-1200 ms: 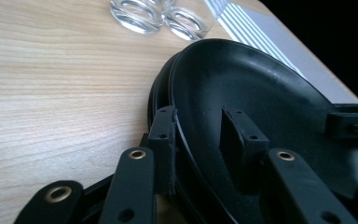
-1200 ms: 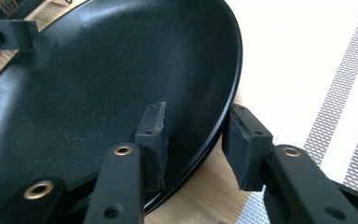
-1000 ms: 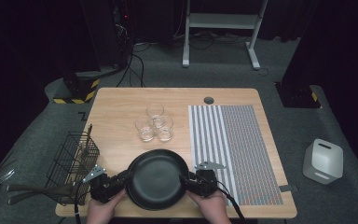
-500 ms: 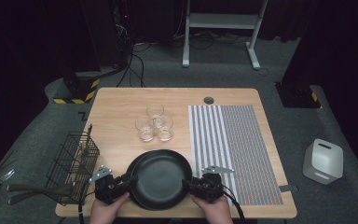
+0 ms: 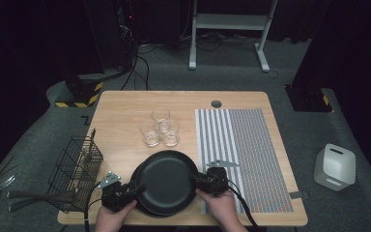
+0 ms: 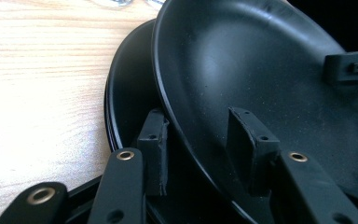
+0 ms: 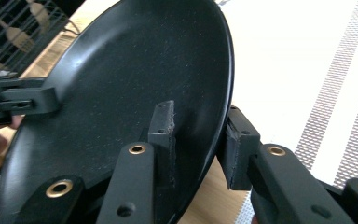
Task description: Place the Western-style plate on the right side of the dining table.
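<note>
Your left hand-held gripper (image 6: 200,144) clamps the near-left rim of the round black matte plate (image 5: 166,180), and your right hand-held gripper (image 7: 198,140) clamps its right rim, holding it above a second black plate (image 6: 126,98) on the pale wooden surface (image 5: 121,116).

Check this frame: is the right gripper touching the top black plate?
Touching. In the right gripper view, the right gripper straddles the top black plate's rim, with one pad against each face.
</note>
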Demonstrator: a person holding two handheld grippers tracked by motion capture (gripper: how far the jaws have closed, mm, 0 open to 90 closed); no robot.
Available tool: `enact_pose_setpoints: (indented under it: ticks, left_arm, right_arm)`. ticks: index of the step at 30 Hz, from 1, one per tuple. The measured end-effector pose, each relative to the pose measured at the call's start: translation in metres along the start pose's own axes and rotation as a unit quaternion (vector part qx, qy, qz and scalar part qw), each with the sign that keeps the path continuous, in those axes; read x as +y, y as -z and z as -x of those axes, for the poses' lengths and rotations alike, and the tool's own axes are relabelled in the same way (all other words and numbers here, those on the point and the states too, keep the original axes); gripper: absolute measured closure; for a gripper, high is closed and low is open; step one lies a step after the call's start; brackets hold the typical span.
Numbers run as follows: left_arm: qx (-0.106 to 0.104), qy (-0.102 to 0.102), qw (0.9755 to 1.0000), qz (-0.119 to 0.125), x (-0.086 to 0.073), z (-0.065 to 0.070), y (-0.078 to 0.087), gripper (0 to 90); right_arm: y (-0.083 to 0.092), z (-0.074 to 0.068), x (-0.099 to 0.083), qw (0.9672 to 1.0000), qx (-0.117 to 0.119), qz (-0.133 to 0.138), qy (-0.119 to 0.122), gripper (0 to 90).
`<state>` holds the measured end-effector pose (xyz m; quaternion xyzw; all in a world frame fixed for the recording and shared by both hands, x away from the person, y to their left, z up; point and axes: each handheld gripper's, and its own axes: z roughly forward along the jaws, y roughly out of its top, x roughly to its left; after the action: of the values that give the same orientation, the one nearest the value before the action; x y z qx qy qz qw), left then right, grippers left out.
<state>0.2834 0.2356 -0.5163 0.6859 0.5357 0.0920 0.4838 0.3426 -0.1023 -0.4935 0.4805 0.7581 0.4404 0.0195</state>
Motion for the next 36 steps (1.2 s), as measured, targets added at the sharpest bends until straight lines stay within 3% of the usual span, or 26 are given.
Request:
enact_pose_setpoints:
  ticks: [4,8,12,14,23,28,36]
  left_arm:
    - [-0.001,-0.008,1.0,0.003,-0.001,0.0,0.0,59.2]
    - [-0.003,-0.007,1.0,0.004,-0.001,0.0,-0.001,59.1]
    - [-0.005,-0.002,1.0,0.002,-0.001,0.0,-0.001,58.9]
    - [-0.007,0.001,1.0,0.001,-0.001,-0.001,-0.001,59.1]
    - [-0.01,0.001,0.9999,0.0,-0.001,-0.001,-0.001,58.8]
    - [-0.015,-0.01,0.9998,0.0,-0.001,-0.003,-0.001,58.3]
    - [-0.02,-0.004,0.9998,0.0,-0.001,-0.003,-0.002,58.3]
  right_arm:
    - [0.008,-0.001,-0.006,0.9999,0.001,0.01,-0.001,58.2]
    - [0.016,-0.002,-0.015,0.9997,0.003,0.006,-0.023,50.6]
    - [0.017,-0.003,-0.02,0.9994,0.012,-0.004,-0.032,51.8]
    - [0.013,-0.007,-0.024,0.9994,0.026,-0.01,-0.021,62.3]
    - [0.0,-0.003,-0.009,0.9995,0.019,-0.007,-0.024,65.3]
    - [-0.005,0.002,-0.005,0.9992,0.024,-0.008,-0.03,62.2]
    - [-0.007,-0.001,-0.013,0.9984,0.035,-0.016,-0.042,53.9]
